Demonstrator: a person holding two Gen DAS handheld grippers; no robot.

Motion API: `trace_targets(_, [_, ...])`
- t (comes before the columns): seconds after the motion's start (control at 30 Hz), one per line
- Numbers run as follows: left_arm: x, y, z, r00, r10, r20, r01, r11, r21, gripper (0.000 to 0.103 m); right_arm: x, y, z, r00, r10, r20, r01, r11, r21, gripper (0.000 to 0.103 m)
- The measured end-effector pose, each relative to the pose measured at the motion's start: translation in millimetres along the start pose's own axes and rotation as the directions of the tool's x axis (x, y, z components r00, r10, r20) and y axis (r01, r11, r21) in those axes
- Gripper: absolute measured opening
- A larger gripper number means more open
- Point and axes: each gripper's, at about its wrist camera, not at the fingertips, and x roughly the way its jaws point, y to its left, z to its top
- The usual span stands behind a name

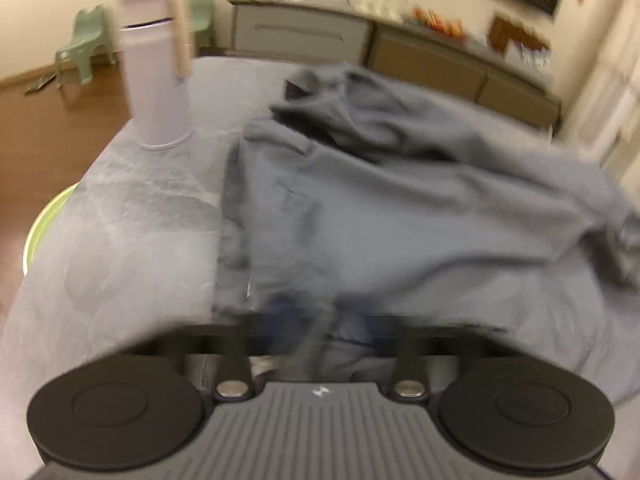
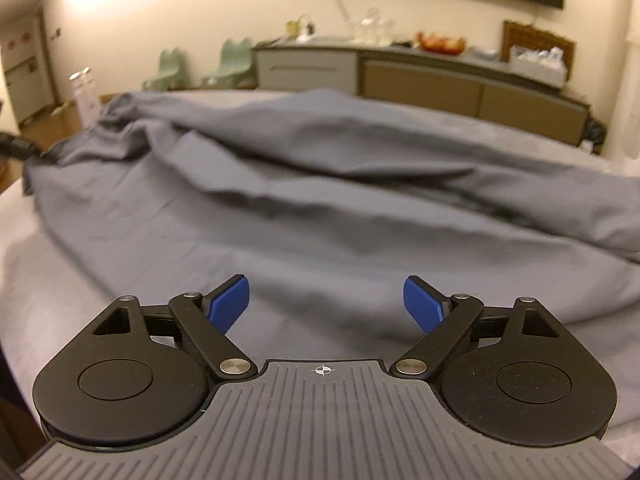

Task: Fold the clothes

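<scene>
A grey garment (image 1: 380, 200) lies crumpled across the pale marbled tabletop (image 1: 120, 220). In the blurred left wrist view my left gripper (image 1: 316, 336) is shut on the garment's near edge, and the cloth bunches up over the fingertips and hides them. In the right wrist view the same garment (image 2: 320, 200) spreads out ahead in long folds. My right gripper (image 2: 326, 304) stands open just above its near part, blue pads (image 2: 230, 304) wide apart with nothing between them. A black part (image 2: 16, 146) at the left edge meets the garment's far left corner.
A tall white canister (image 1: 156, 76) with a wooden handle stands on the table's far left. A green round object (image 1: 44, 220) sits beside the table's left edge. Green stools (image 2: 236, 64) and a long sideboard (image 2: 420, 80) line the back wall.
</scene>
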Motion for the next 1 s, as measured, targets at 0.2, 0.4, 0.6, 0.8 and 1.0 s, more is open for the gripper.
trace_targets(0.2, [-138,98,-17,0.739,-0.336,0.584,0.482,0.870,-0.109,0.002,23,-27,-18,0.973,-0.143,-0.181,0.154,0.987,0.050,0.083])
trace_targets(0.4, [-78,141,-72,0.957,-0.179,0.227,0.238,0.933,-0.268,0.003,4,-80,-36,0.943,-0.229,-0.243,0.274,0.946,0.171,0.093])
trace_targets(0.6, [-83,160,-78,0.980,0.018,0.197,0.074,0.891,-0.448,0.016,-7,-107,-42,0.895,-0.357,-0.269,0.411,0.893,0.185,0.097])
trace_targets(0.8, [-91,108,-51,0.973,0.005,0.229,0.084,0.924,-0.374,0.070,-28,-145,-36,0.929,-0.329,-0.167,0.369,0.822,0.433,0.097])
trace_targets(1.0, [-54,26,-24,0.991,-0.096,0.098,0.113,0.976,-0.184,0.071,-35,-209,-47,0.972,-0.219,-0.086,0.211,0.644,0.736,0.096])
